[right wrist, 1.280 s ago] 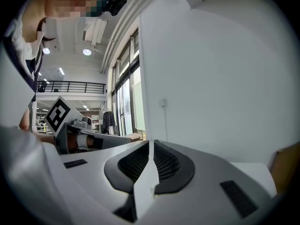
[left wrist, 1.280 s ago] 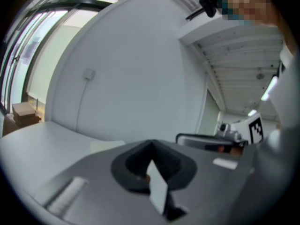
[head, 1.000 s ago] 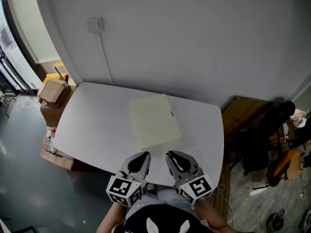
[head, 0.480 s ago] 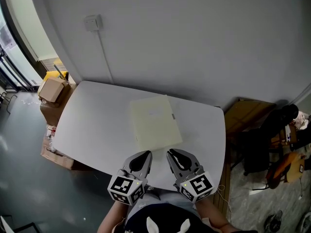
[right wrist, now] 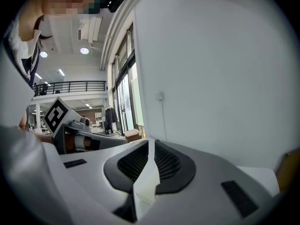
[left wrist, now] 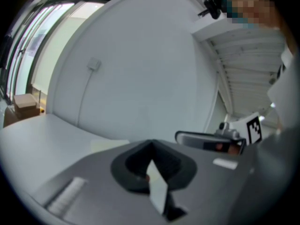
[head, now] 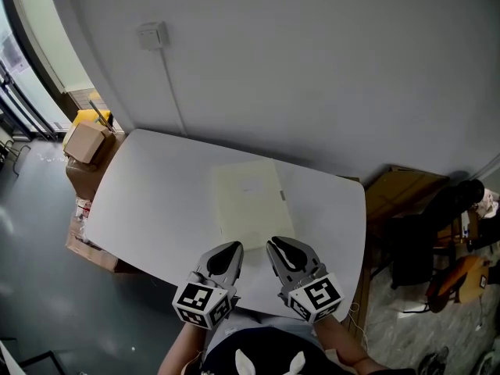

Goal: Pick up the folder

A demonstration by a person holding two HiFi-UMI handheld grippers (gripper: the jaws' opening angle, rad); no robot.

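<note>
Folder whole in head view only; left gripper and right gripper pressed together, empty.

Head view: above the person, looking steeply down on the table; left gripper and right gripper at lower centre. Gripper views: close behind own jaws, facing near level toward the wall. Shared: tabletop, wall; each shows the other gripper at its side edge.

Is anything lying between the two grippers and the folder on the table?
Nothing visible does. The folder lies flat on the table, its near edge just ahead of the left gripper and right gripper, both shut.
</note>
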